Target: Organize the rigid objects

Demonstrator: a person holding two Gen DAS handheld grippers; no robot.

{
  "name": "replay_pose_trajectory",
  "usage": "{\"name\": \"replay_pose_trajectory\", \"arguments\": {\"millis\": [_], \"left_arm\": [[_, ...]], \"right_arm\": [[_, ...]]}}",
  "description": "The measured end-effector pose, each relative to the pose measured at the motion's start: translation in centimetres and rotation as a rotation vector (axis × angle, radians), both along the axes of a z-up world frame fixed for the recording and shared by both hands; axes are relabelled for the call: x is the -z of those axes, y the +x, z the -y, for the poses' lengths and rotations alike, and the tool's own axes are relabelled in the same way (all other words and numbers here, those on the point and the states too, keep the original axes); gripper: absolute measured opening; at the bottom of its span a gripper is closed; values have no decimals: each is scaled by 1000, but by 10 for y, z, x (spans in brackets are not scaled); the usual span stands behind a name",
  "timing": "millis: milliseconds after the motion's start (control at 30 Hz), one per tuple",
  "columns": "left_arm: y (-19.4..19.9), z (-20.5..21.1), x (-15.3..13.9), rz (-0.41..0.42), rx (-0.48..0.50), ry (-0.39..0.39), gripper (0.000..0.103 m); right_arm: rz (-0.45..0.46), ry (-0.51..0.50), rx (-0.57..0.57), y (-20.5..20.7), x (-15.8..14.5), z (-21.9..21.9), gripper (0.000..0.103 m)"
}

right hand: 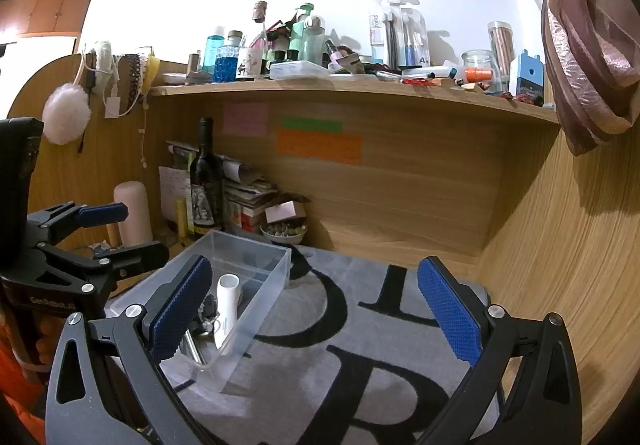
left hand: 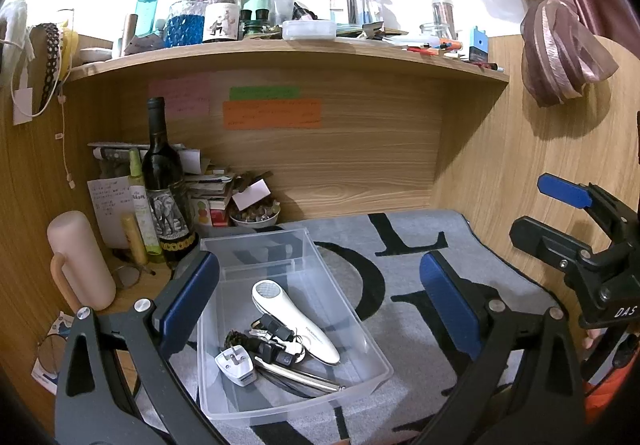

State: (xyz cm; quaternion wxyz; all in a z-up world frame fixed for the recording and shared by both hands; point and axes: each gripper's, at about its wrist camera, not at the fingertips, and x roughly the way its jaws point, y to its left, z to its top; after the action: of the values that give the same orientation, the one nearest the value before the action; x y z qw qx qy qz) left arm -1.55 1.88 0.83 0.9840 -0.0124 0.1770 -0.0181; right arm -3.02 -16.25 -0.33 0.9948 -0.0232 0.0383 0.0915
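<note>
Inside clear plastic bin [left hand: 304, 245], white handheld device [left hand: 296, 321], keys [left hand: 276, 345], plug [left hand: 236, 365], both claws released

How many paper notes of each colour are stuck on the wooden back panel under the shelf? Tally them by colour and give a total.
Pink note: 1
Green note: 1
Orange note: 1
Total: 3
</note>
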Motion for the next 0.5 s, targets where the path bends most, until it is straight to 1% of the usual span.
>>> {"name": "replay_pose_trajectory", "arguments": {"millis": [500], "left_arm": [[0,-2,2,-3,-2,-13,102]], "right_arm": [[-5,-3,0,0,2,-1,103]]}}
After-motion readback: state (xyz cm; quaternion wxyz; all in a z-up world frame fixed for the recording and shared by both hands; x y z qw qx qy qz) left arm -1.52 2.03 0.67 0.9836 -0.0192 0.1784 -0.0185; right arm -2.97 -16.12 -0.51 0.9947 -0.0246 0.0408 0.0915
